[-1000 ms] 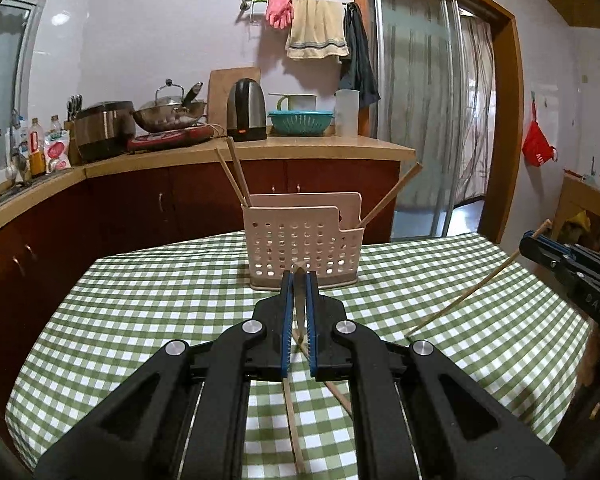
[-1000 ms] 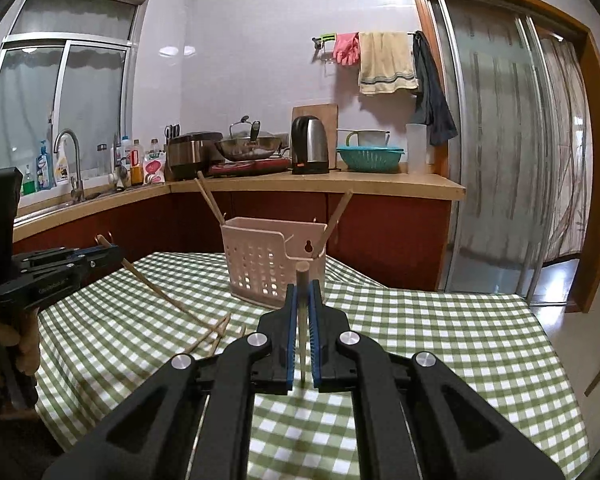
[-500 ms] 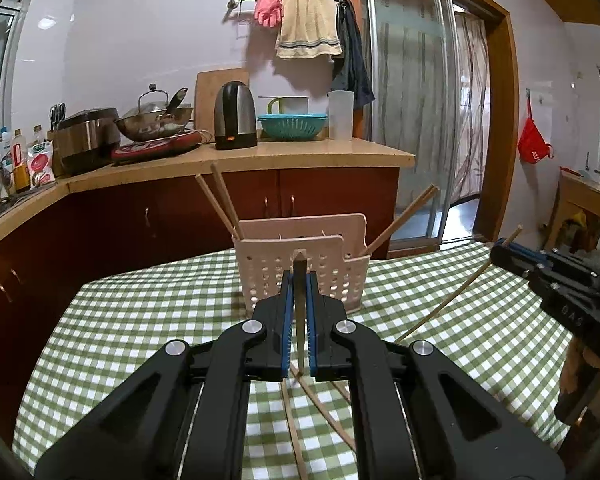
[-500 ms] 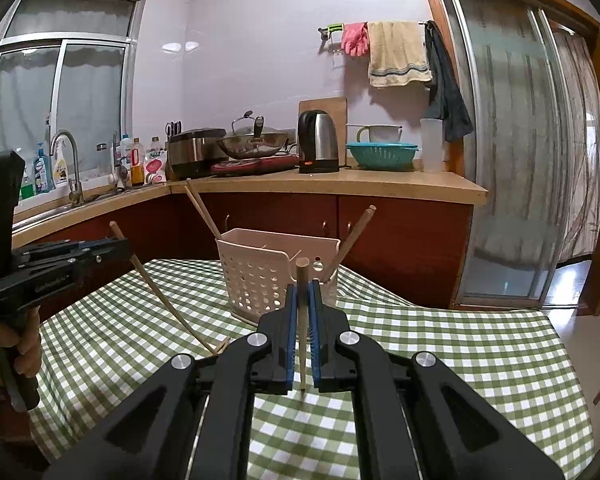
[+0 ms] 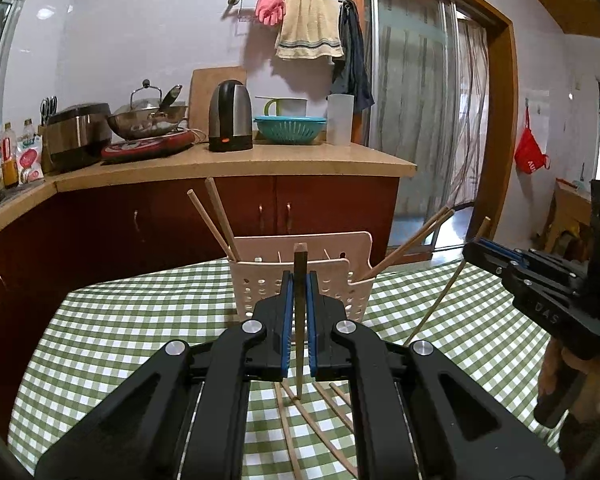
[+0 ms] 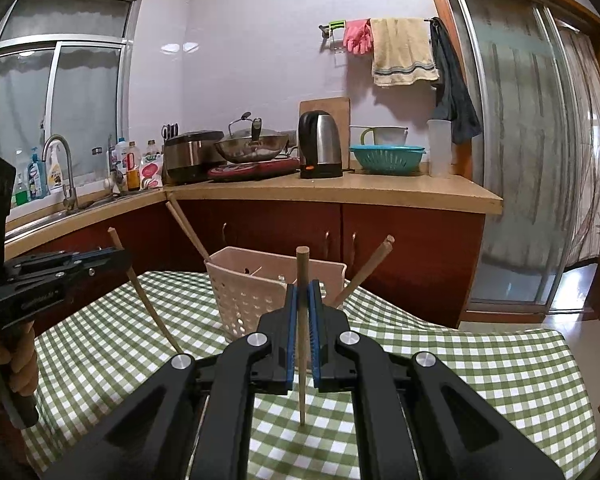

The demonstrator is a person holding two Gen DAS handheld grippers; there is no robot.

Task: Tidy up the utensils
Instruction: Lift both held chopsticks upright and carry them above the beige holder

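Note:
A pale perforated utensil basket [image 5: 332,280] stands on the green checked table [image 5: 120,320], with several chopsticks leaning out of it. My left gripper [image 5: 299,280] is shut on an upright wooden chopstick [image 5: 300,320], lifted above the table just in front of the basket. My right gripper [image 6: 303,292] is shut on another upright chopstick [image 6: 302,336], near the basket [image 6: 252,292]. The right gripper shows in the left wrist view [image 5: 480,254]; the left gripper shows in the right wrist view [image 6: 116,256]. Several loose chopsticks [image 5: 320,432] lie on the cloth below my left gripper.
A kitchen counter [image 5: 240,160] behind the table carries a kettle [image 5: 230,116], a wok [image 5: 148,118], a rice cooker and a teal colander [image 5: 289,129]. A sink with a tap [image 6: 62,168] is at the left. A glass sliding door [image 6: 532,160] is at the right.
Both grippers have risen, each lifting its chopstick off the table and tilting it upright. The basket now sits lower and closer in both views.

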